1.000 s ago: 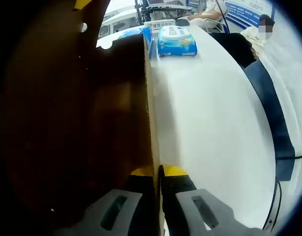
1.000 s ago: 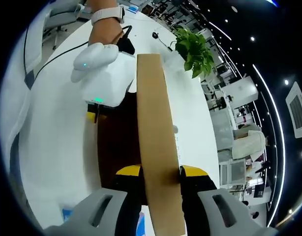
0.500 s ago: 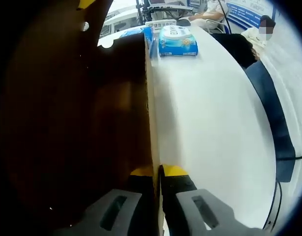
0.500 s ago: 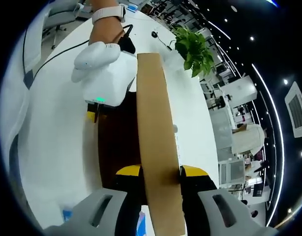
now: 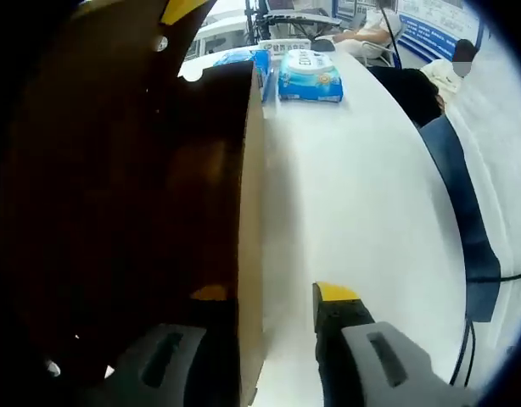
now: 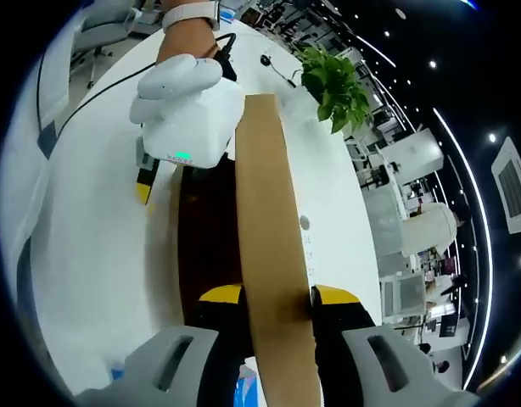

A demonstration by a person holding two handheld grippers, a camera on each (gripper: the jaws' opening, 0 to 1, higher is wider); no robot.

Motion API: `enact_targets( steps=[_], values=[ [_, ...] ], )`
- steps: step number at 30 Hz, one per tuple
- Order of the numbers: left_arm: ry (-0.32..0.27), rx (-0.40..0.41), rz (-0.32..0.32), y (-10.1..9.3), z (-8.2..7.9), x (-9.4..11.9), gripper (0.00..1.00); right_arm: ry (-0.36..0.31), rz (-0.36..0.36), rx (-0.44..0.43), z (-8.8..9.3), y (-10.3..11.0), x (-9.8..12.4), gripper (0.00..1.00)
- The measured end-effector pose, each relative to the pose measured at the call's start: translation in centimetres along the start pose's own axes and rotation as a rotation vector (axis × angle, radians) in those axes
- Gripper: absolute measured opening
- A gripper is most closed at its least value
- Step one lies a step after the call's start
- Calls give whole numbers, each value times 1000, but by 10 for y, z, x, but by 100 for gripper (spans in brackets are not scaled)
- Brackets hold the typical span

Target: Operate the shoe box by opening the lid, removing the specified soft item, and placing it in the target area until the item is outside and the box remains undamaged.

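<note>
The right gripper point(image 6: 276, 303) is clamped on the raised cardboard lid point(image 6: 269, 254) of the shoe box point(image 5: 133, 212). Beyond it, the left gripper point(image 5: 265, 297) stands parted astride the box's side wall point(image 5: 252, 220), gripping nothing. Ahead on the white table point(image 5: 362, 195) lies a blue wipes pack point(image 5: 310, 75).

box wall point(image 5: 250, 212) between left jaws; wipes pack point(image 5: 309, 75) beyond, perhaps on table point(image 5: 362, 195).
</note>
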State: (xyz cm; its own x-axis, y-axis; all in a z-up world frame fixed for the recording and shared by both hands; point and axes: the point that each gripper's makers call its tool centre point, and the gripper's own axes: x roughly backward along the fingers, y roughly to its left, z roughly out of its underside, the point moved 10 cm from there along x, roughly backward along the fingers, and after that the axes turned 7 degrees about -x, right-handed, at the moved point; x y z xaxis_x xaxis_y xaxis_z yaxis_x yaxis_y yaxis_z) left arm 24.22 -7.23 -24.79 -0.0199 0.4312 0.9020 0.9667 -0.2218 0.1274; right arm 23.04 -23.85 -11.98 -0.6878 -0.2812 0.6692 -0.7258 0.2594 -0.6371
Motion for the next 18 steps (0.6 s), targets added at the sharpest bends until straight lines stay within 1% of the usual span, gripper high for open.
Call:
enact_targets(
  steps=[1, 3, 8, 10, 12, 14, 16, 18],
  values=[
    [9, -13, -14, 1, 0, 1, 48, -2, 1, -2, 0, 0, 0, 29],
    [5, -17, -23, 1, -1, 0, 53, -3, 3, -2, -1, 0, 0, 29],
    [-13, -6, -53, 0, -8, 9, 53, -5, 2, -7, -1, 2, -1, 29],
    [-37, 15, -80, -3, -11, 13, 54, -7, 3, -13, -1, 2, -2, 29],
    [-21, 10, -104, -6, -15, 16, 55, -8, 3, -15, -1, 2, -2, 29],
    [-55, 20, -125, -11, -21, 21, 55, -11, 11, -18, -1, 3, -2, 29],
    [-83, 65, -149, -15, -25, 25, 56, -10, 11, -16, -1, 7, -3, 30],
    [-105, 92, -176, -20, -28, 32, 58, -10, 12, -17, 0, 9, -4, 30]
  ],
)
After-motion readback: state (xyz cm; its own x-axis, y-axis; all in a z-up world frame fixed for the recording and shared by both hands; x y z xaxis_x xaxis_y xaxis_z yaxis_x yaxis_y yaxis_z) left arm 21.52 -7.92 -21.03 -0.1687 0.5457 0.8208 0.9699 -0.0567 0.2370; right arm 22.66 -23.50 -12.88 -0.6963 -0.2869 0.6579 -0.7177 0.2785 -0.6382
